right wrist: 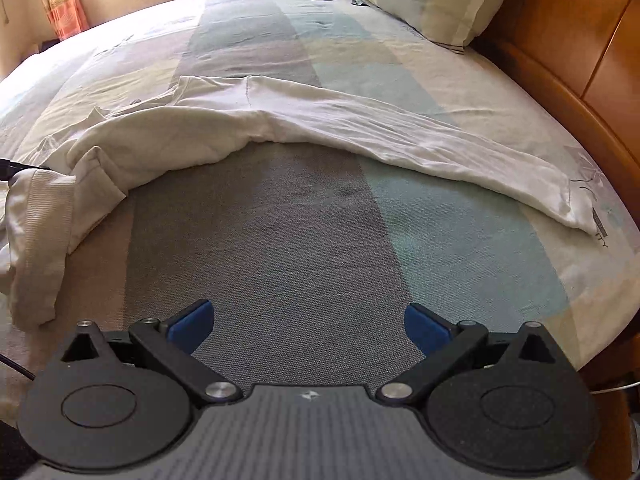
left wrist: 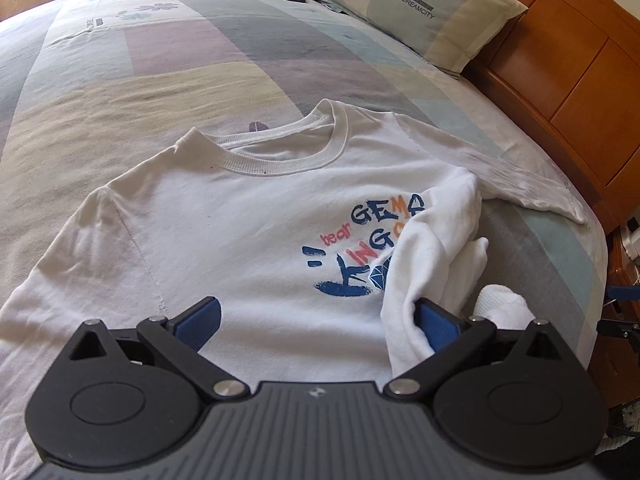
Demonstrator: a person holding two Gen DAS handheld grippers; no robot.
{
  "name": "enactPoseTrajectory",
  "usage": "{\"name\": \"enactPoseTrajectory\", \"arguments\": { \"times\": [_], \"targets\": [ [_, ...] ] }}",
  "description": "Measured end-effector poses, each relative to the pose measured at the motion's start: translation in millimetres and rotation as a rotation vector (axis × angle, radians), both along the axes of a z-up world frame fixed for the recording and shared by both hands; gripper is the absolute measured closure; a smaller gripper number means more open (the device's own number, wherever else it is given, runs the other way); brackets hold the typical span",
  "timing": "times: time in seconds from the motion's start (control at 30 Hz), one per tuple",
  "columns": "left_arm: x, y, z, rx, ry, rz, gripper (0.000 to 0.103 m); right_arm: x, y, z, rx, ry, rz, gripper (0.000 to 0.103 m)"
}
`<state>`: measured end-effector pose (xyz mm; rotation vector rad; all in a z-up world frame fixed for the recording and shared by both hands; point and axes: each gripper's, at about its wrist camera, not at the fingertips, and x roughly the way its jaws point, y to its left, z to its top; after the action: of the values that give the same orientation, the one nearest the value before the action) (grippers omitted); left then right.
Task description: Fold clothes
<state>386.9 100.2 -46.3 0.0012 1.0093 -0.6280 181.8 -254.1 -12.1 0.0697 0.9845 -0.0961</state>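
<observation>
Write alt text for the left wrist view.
A white long-sleeved shirt with a colourful printed logo lies face up on a patchwork bedspread, one sleeve folded across the chest. The open left tongs hover above its hem.

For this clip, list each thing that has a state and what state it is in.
Shirt: face up on the bed, partly folded, lower right bunched over the print.
Sleeve: spread out flat on the bedspread, not folded in.
Left gripper: open, over the shirt, cloth draped on its right finger.
Right gripper: open, holding nothing, over bare bedspread.
Pillow: lying at the headboard.
</observation>
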Motion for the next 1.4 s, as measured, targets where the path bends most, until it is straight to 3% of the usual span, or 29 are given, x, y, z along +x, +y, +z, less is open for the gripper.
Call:
{"name": "enactPoseTrajectory", "arguments": {
  "times": [0.13,0.27,0.4,0.53,0.67,0.8,0.93,1.2,1.3,1.4],
  "targets": [
    [6.8,7.8,8.6,0.080,0.002,0.068,0.001,8.2,7.7,-2.9,0.019,-0.014,0.020,0.000],
    [-1.6,-4.9,39.2,0.110,-0.084,0.085,0.001,11.6,-5.1,-14.6,0.110,-0.030,0.075,0.000],
    [-32.5,-40.0,79.3,0.101,-0.188,0.099,0.001,14.9,-18.3,-26.5,0.203,-0.045,0.132,0.000],
    [-66.0,-87.7,93.4,0.059,-0.223,0.093,0.001,21.5,-33.8,-40.4,0.303,-0.054,0.191,0.000],
    [-83.4,-143.7,62.2,0.088,-0.168,0.070,0.001,39.9,-48.9,-60.3,0.360,-0.013,0.269,0.000],
    [-92.0,-167.8,23.9,0.059,-0.073,0.082,0.001,45.3,-54.0,-70.9,0.372,-0.017,0.377,0.000],
    [-99.6,-148.8,7.3,0.169,-0.055,0.232,0.001,45.4,-58.8,-73.2,0.384,-0.025,0.424,0.000],
    [-116.7,-69.4,33.5,0.288,-0.075,0.487,0.002,38.4,-66.1,-75.5,0.391,-0.061,0.480,0.000],
    [-119.4,-59.0,48.3,0.240,-0.108,0.480,0.002,39.7,-63.7,-74.4,0.380,-0.050,0.470,0.000],
    [-115.1,-69.6,54.3,0.224,-0.162,0.386,0.001,42.8,-58.3,-72.2,0.359,-0.030,0.445,0.000]
  ]
}}
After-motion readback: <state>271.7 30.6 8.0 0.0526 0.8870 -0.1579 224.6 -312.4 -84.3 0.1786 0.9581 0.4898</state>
